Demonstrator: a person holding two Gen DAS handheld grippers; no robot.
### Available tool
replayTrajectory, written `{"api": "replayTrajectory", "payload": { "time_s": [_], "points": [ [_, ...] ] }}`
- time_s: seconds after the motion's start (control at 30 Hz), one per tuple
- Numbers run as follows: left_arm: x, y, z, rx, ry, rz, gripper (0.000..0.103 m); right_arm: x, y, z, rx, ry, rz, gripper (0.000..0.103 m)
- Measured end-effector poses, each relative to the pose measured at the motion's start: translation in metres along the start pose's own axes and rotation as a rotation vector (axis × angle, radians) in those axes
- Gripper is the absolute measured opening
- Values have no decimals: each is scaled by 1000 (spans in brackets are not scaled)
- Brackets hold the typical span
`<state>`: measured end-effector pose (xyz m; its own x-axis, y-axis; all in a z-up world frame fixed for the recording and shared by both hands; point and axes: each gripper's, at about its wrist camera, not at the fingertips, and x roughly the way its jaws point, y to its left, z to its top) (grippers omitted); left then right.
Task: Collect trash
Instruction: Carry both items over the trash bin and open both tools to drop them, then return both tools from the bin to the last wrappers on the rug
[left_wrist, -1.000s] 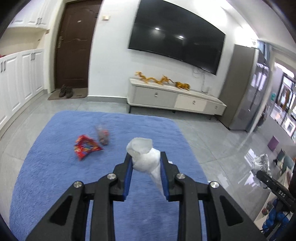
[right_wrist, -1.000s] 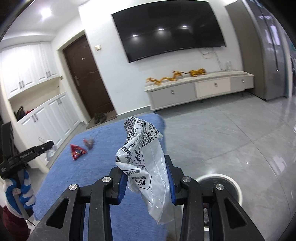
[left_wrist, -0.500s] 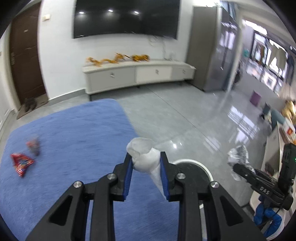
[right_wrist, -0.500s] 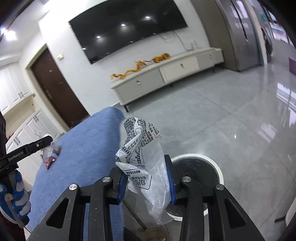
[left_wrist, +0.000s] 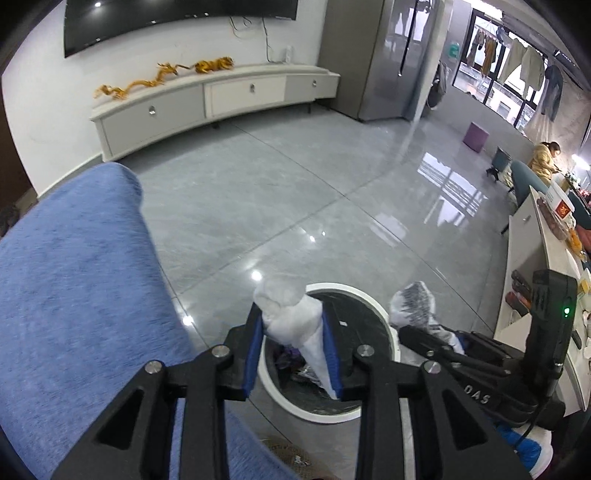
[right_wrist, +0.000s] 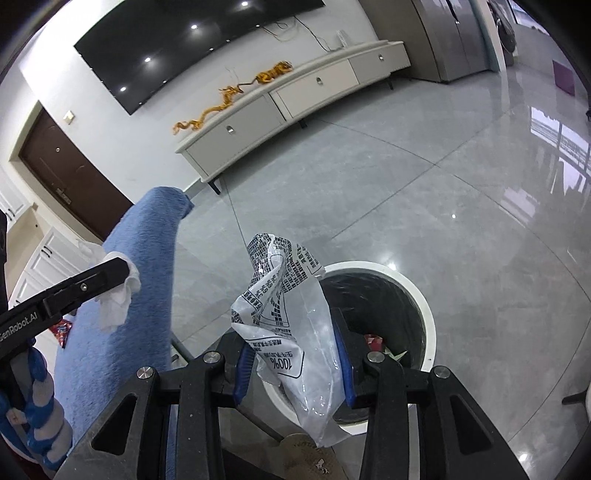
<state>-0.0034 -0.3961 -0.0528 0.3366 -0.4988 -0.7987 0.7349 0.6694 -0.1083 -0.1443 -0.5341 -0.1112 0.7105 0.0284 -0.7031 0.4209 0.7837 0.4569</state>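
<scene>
Left gripper (left_wrist: 293, 354) easing off tissue (left_wrist: 295, 325), right gripper (right_wrist: 293, 363) loosening on plastic bag (right_wrist: 291, 325) above bin (right_wrist: 424, 314); light scraps may drift past its rim.

We see bin mouth (left_wrist: 373, 299) open below, grey floor (left_wrist: 295, 192) beyond it clear; blue rug (left_wrist: 74, 277) edge close left, right hand-held gripper (left_wrist: 413, 332) crowds the rim

Glossy grey tiled floor (left_wrist: 332, 177) carries a blue rug (left_wrist: 74, 277) at left. A white-rimmed bin (right_wrist: 421, 295) stands near; a long cabinet (left_wrist: 221, 99) stands far.
</scene>
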Motion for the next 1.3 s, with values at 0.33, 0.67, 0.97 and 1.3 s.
{"api": "replayTrajectory", "payload": {
  "time_s": [0.33,0.67,0.97,1.3],
  "points": [
    [28,-2,12,-28,30,-81,47,17,-7,10,18,15,-48,53],
    [13,9,7,-57,-1,-51,48,4,-4,8,21,-5,-65,56],
    [-37,24,-10,-69,-130,92,63,-15,29,11,-48,-54,-62,69],
    [-89,49,-29,-106,-229,234,64,-32,76,5,-148,-94,-52,81]
  ]
}}
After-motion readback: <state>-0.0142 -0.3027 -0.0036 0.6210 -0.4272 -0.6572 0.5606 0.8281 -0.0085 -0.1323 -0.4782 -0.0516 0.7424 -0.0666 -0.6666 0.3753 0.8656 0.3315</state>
